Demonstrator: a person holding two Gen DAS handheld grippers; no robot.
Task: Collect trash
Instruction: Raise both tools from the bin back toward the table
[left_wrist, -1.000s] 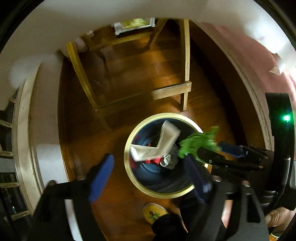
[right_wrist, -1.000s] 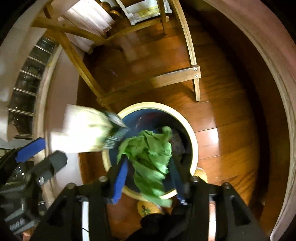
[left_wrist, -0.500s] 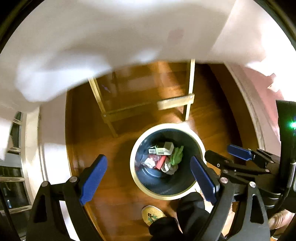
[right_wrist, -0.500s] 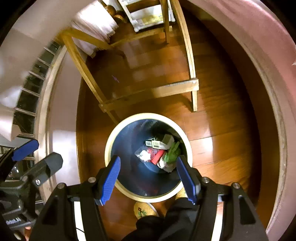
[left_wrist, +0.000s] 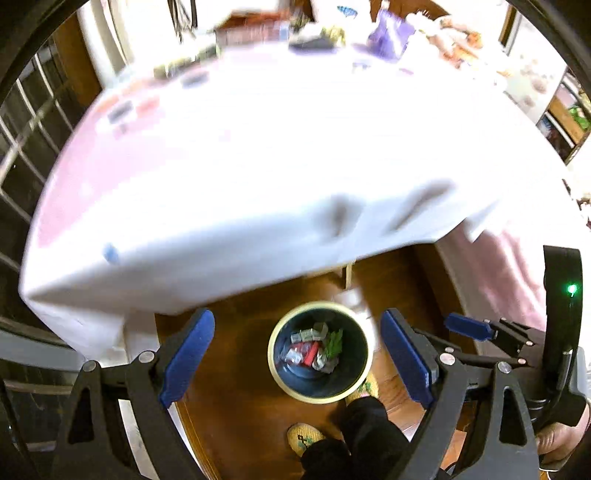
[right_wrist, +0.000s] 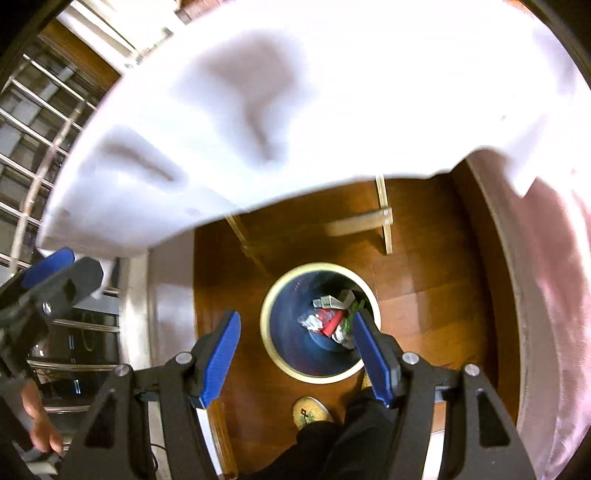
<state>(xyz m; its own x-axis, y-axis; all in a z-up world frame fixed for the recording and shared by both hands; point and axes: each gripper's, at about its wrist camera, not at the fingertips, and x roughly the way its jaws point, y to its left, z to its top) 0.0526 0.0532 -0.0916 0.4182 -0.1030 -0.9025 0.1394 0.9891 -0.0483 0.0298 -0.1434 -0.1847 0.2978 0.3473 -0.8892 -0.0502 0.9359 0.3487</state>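
The white-clothed worktop (left_wrist: 258, 166) now fills the 12 o'clock half of both views; earlier it showed only at the rim. The bin (left_wrist: 320, 352) appears smaller. The trash (left_wrist: 314, 350) lies inside it. Left gripper (left_wrist: 295, 358) and right gripper (right_wrist: 295, 358): jaws spread, empty; the right previously carried green trash.

Overexposed, motion-blurred tablecloth (left_wrist: 280, 155); fisheye-warped edges

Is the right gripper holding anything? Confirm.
No, the right gripper stands open and empty above the bin, where the green wrapper lies among other trash.
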